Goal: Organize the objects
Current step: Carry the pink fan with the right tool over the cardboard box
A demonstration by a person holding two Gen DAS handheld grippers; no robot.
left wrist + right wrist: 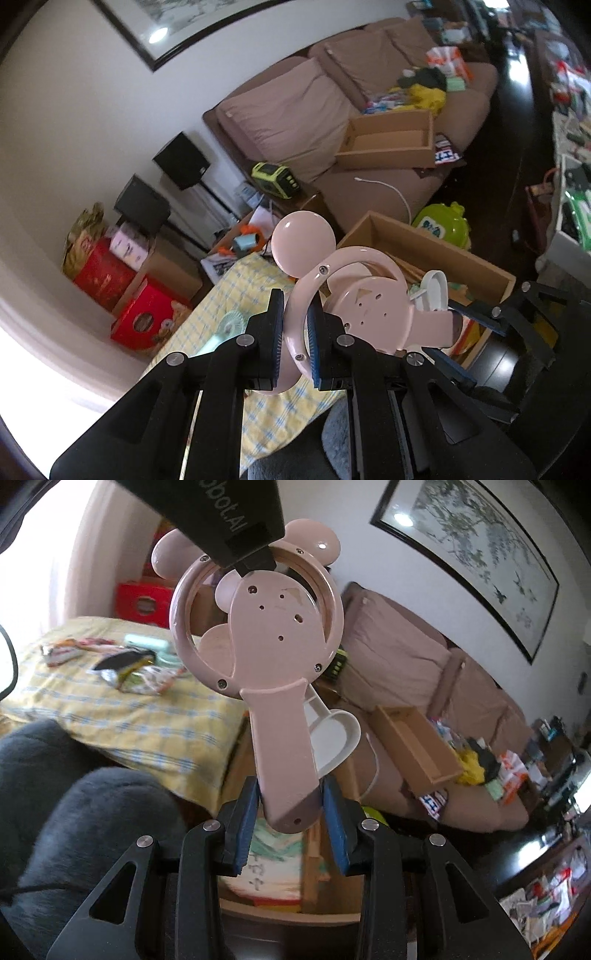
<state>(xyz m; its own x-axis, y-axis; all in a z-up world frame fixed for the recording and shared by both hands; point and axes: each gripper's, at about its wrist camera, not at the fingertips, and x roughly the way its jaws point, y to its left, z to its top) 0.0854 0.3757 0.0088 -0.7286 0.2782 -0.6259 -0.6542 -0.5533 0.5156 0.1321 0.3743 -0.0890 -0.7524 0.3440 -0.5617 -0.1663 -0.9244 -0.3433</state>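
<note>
pink mouse-eared hand fan (273, 642) hangs in the air between your two tongs, above the open cardboard box (461, 258) at lower centre. your left tongs (295, 332) pinch its ring rim, your right tongs (290, 819) pinch the handle end, probably to steady it for lowering. its long axis runs bottom to top in the right view, ears uppermost.

Pale pink fan (275, 638), blue-padded black tongs (291, 827), yellow-and-blue checked cloth (147, 709), brown sofa (295, 110)
</note>
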